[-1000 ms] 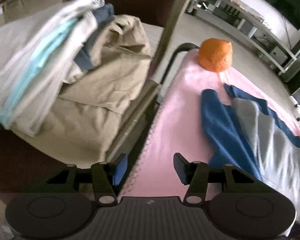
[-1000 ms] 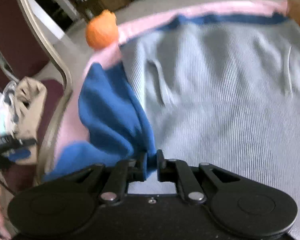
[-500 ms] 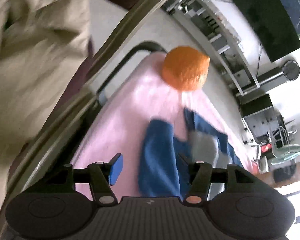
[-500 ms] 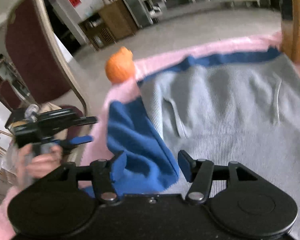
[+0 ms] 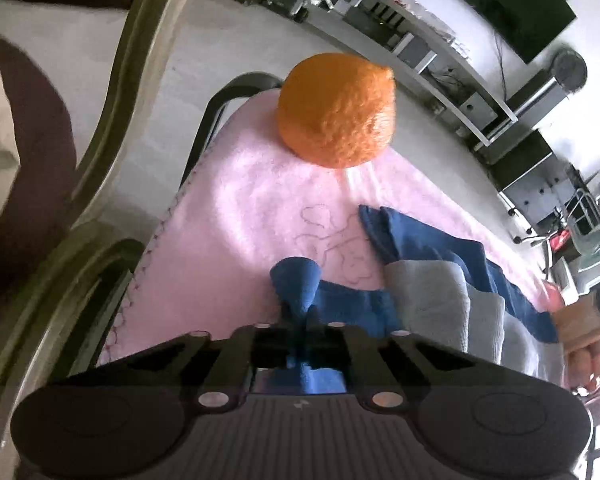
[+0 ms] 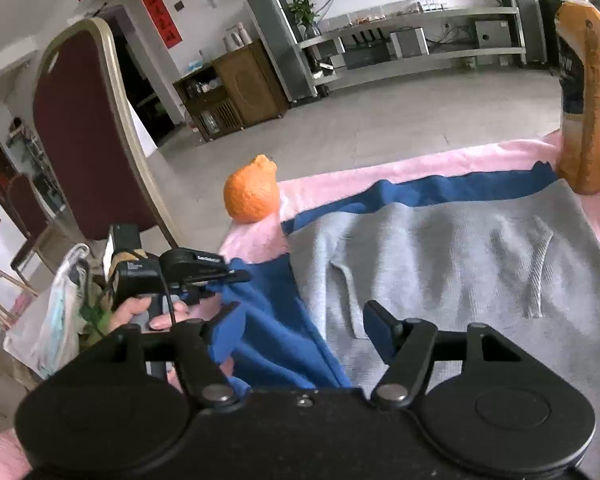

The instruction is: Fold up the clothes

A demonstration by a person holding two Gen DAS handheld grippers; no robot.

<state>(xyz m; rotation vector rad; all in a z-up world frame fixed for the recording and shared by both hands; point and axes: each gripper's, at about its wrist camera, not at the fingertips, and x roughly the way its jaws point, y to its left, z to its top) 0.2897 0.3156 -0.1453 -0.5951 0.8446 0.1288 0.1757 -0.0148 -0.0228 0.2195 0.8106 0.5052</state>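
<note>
A grey knit sweater (image 6: 460,248) with blue sleeves lies spread on a pink blanket (image 6: 380,168). In the left wrist view its grey body (image 5: 432,300) is at the right. My left gripper (image 5: 300,320) is shut on the bunched end of the blue sleeve (image 5: 296,280). The right wrist view shows that left gripper (image 6: 236,278) pinching the sleeve at the blanket's left edge, with a hand (image 6: 140,312) holding it. My right gripper (image 6: 302,320) hovers above the blue sleeve (image 6: 276,332) with its jaws opening. The fabric lies under the gap and neither pad presses on it.
An orange plush ball (image 5: 336,110) (image 6: 252,194) sits on the blanket's far left corner. A tall brown plush (image 6: 584,92) stands at the far right. A maroon chair (image 6: 84,132) with a pile of clothes (image 6: 60,312) is close on the left. Its frame (image 5: 100,120) borders the blanket.
My left gripper swung from the clothes pile on the chair over to the blanket and closed on the blue sleeve's end. My right gripper let go of that sleeve, opened and rose.
</note>
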